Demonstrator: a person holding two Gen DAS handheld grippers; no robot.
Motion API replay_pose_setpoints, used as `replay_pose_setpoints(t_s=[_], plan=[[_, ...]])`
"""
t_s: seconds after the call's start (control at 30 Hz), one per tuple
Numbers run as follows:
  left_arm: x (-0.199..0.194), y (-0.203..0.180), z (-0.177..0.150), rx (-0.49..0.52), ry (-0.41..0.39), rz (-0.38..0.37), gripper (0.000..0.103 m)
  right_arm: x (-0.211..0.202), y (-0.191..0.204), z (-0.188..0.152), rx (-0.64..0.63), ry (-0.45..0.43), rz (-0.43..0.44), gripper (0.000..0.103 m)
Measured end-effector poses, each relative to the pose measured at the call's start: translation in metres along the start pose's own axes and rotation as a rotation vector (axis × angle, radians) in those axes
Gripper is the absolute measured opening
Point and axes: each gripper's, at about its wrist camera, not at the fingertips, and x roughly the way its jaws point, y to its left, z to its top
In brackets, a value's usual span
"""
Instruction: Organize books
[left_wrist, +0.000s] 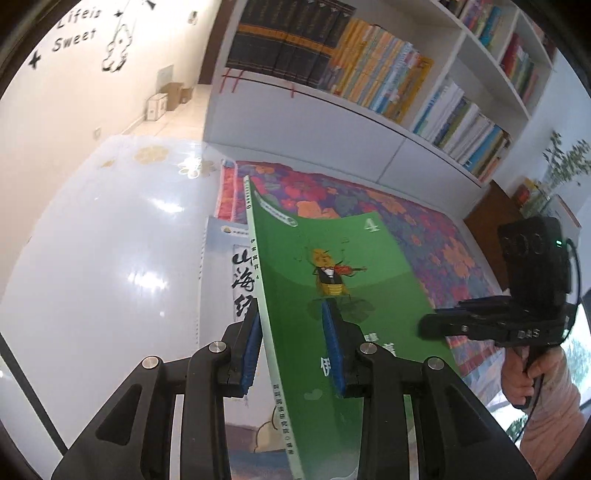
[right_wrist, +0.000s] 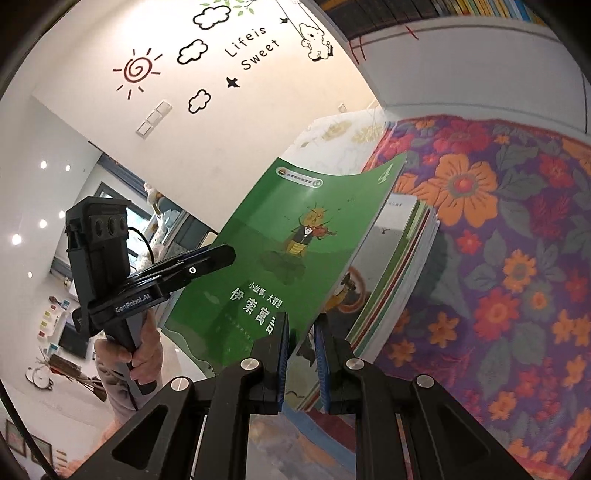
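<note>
One thin green book, numbered 4, bows between both grippers' jaws.

Green book clamped in left claw, seemingly above stacked books.

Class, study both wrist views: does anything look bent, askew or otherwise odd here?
Yes. The green book is held in the air, pinched at two edges by the left gripper and right gripper. Its thin cover bows in a visible curve instead of lying flat. Nothing else stands out.
</note>
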Motion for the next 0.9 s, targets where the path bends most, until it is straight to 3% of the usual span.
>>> replay_pose_setpoints(t_s=[0.37, 0.9], plan=[[0.014, 0.021, 0.002, -0.019, 0.033, -0.013, 0.028, 0.008, 0.002, -0.004, -0.002, 0.0, -0.022, 0.014], [0.028, 0.036, -0.006, -0.041, 0.077, 0.008, 0.03, 0.033, -0.007, -0.006, 0.047, 0.068, -0.009, 0.015]])
